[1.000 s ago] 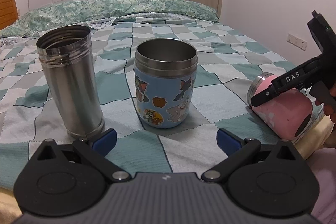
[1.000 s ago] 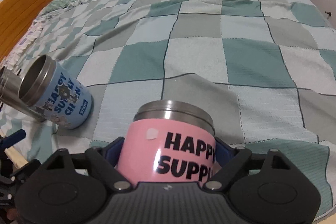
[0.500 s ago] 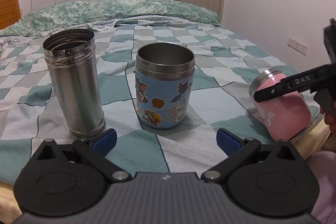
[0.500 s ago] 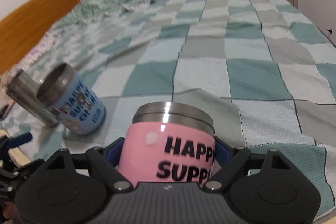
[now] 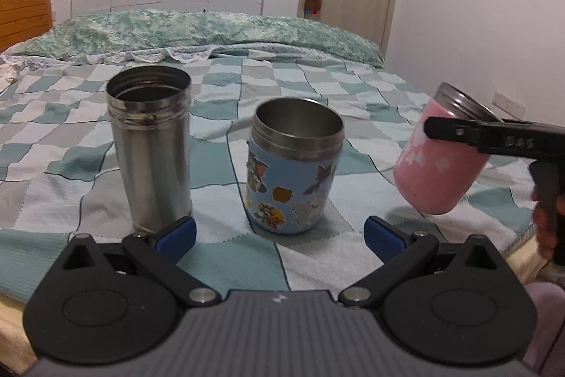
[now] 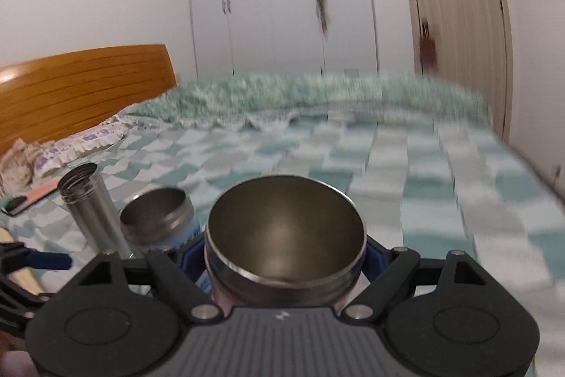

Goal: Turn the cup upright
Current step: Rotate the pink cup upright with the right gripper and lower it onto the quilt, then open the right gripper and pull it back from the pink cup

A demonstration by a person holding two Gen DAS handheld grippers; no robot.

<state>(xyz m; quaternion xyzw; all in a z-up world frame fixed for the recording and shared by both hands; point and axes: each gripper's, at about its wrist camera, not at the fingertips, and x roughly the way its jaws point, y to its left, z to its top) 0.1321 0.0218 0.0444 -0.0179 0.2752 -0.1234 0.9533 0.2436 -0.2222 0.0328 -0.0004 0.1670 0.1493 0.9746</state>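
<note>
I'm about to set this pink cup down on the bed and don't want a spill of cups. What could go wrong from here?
The pink cup hangs tilted in the right gripper, above the checked blanket; set down at that slant on soft bedding, it may tip over. The blue cartoon cup stands close beside it, so a sideways swing could knock it, perhaps into the steel flask. The left gripper is open and holds nothing to steady them.

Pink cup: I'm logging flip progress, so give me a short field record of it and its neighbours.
pink cup: clamped in right tongs, off the bedspread, tilted, mouth up
left tongs: open, holding nothing
blue cartoon cup: upright on bedspread
steel flask: upright, left of blue cup
</note>
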